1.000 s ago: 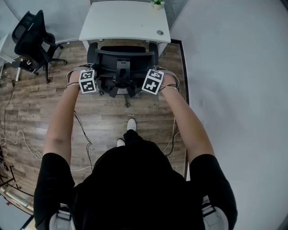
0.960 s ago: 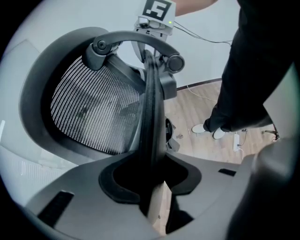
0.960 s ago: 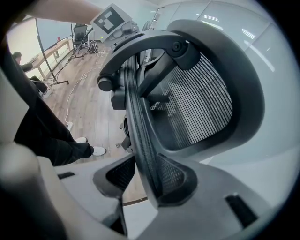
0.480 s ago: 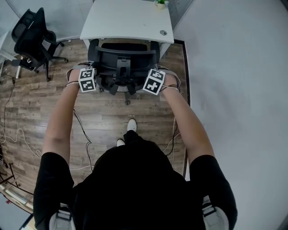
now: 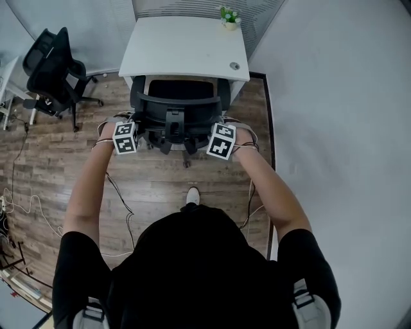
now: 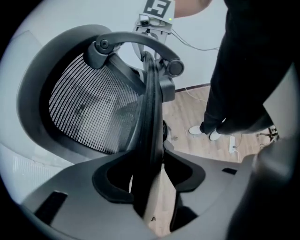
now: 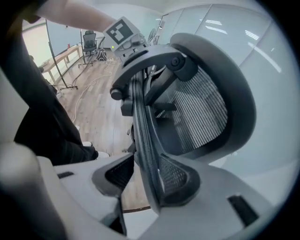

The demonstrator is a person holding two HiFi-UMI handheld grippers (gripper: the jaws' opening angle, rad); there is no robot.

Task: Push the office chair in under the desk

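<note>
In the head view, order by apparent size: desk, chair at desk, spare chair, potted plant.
Largest: desk. Then chair at desk and spare chair, too alike to rank. Smallest: potted plant.

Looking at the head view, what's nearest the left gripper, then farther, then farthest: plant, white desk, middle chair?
1. Office chair, right at the left gripper, whose jaws have just been opening around its edge.
2. White desk, beyond the chair.
3. Plant, on the desk's far right corner.
</note>
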